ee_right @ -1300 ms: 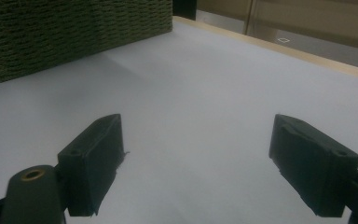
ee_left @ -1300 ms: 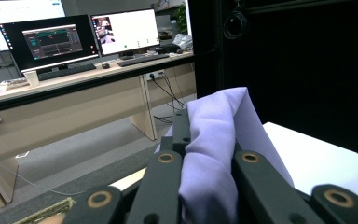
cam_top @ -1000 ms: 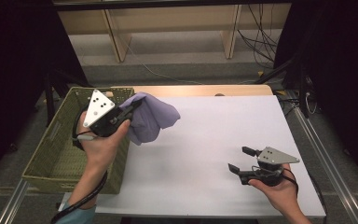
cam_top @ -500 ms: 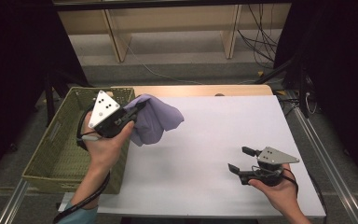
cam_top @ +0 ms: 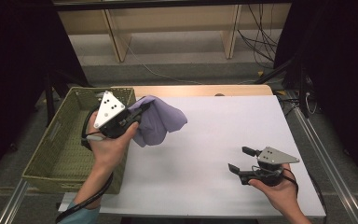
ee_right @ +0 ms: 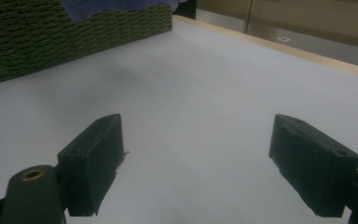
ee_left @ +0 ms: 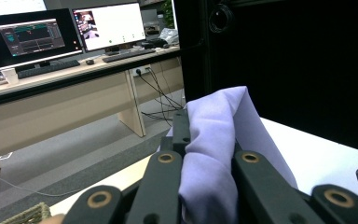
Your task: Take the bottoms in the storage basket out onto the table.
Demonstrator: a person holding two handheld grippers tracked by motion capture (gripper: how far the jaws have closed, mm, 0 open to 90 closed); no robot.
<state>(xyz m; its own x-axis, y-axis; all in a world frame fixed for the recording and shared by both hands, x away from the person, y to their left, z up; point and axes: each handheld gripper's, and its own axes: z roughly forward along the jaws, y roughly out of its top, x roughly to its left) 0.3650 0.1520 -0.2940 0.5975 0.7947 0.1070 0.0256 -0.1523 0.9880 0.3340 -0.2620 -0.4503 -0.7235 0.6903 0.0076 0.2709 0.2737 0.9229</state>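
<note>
Since a second ago my left gripper (cam_top: 142, 111) has carried the purple cloth (cam_top: 161, 122) slightly tableward, jaws clamped on its bunched fold. My right gripper (cam_top: 240, 161) rests wide, empty. Judging carrying underway; next, lower beyond the basket (cam_top: 65, 140) (clear of its rim).

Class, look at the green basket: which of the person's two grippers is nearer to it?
Left. The left gripper holds a purple cloth beside the basket; the right gripper rests open far across the table.
</note>
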